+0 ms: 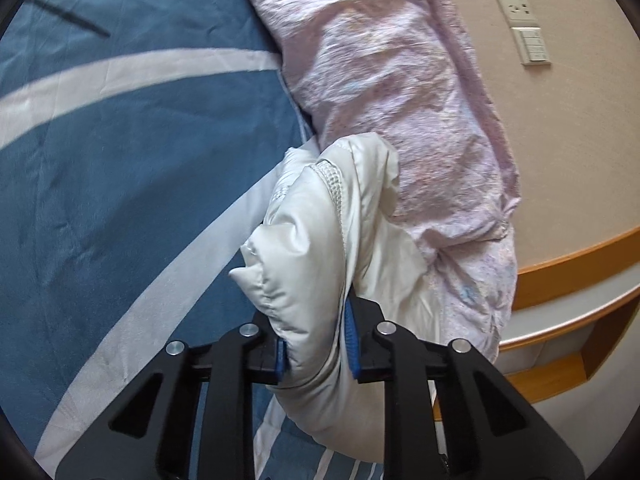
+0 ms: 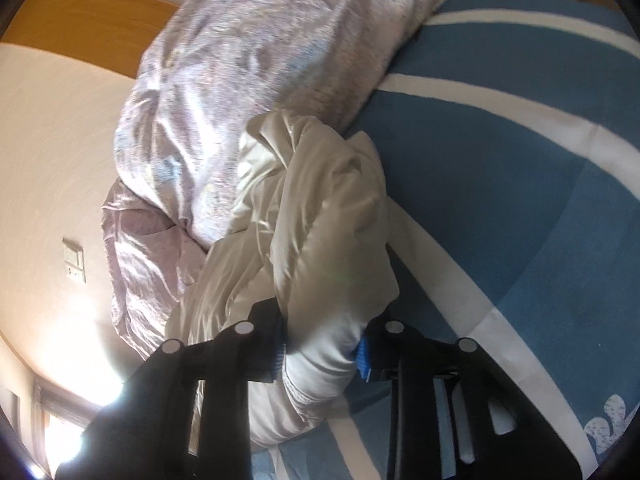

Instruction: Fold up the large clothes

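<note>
A white padded jacket [image 1: 320,240] hangs bunched above the bed. My left gripper [image 1: 318,344] is shut on a thick fold of it, near a ribbed white trim. In the right wrist view the same jacket [image 2: 320,216] is bunched and twisted, and my right gripper [image 2: 322,348] is shut on another puffy fold. Both grippers hold the jacket just off the blue bedspread [image 1: 120,184] with white stripes, which also shows in the right wrist view [image 2: 520,184]. The rest of the jacket is hidden behind the folds.
A crumpled pink quilt [image 1: 392,80] lies along the bed's edge by the wall, also in the right wrist view [image 2: 240,60]. A wooden headboard shelf [image 1: 576,264] and wall switches [image 1: 532,46] are on the beige wall. A bright window [image 2: 68,420] glares.
</note>
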The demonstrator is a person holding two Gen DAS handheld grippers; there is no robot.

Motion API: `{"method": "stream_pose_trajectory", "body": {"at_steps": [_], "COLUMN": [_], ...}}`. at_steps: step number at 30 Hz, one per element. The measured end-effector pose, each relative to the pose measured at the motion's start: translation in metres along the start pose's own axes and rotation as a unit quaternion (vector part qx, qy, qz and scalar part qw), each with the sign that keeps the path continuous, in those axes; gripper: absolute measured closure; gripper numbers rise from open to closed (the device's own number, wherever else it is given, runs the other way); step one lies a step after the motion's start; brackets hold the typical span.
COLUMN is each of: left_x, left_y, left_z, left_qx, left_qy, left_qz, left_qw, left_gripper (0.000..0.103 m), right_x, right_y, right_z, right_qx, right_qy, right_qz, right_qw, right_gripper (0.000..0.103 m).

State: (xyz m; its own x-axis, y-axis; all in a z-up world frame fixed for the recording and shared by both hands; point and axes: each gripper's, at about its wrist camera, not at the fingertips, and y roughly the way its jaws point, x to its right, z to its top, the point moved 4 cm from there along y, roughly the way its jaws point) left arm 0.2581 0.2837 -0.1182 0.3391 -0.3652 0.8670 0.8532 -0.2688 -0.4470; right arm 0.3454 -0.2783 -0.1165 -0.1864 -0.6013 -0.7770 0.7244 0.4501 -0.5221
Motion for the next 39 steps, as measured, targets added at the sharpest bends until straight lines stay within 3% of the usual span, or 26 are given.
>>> {"method": "stream_pose_trajectory", "body": {"at_steps": [8,18,24,27,33,36,39], "left_x": [-0.004,-0.031,-0.045,-0.049,-0.060,-0.058,-0.055], "left_y": [-0.031,-0.081,-0.099,-0.098,-0.096,-0.099,-0.103], "left_z": [-0.002,-0.026,-0.039,-0.042,-0.045,-0.046,-0.046], "left_qx": [-0.004,-0.017,-0.013,-0.010,-0.003,0.013,0.029], "left_qy": [0.001,-0.006,-0.010,-0.006,-0.001,0.023,0.040], "left_qz": [-0.007,-0.012,-0.009,-0.002,0.025,0.039,0.050], "left_qw": [1.0000,0.9998,0.9998,0.9999,0.9997,0.9989,0.9975], "left_gripper": [0.083,0.083,0.083,0.082,0.066,0.053,0.034], "right_x": [-0.009,0.012,0.021,0.023,0.023,0.014,-0.003], "right_y": [-0.031,-0.074,-0.092,-0.090,-0.103,-0.127,-0.144], "right_z": [-0.017,-0.060,-0.078,-0.082,-0.084,-0.076,-0.070], "right_qx": [-0.009,-0.025,-0.023,-0.020,0.028,0.111,0.158], "right_qy": [-0.026,-0.043,-0.064,-0.078,-0.118,-0.161,-0.197], "right_qz": [0.011,0.001,-0.023,-0.048,-0.124,-0.185,-0.212], "right_qw": [1.000,0.999,0.997,0.996,0.985,0.963,0.944], "right_gripper": [0.077,0.077,0.076,0.070,0.045,0.039,0.037]}}
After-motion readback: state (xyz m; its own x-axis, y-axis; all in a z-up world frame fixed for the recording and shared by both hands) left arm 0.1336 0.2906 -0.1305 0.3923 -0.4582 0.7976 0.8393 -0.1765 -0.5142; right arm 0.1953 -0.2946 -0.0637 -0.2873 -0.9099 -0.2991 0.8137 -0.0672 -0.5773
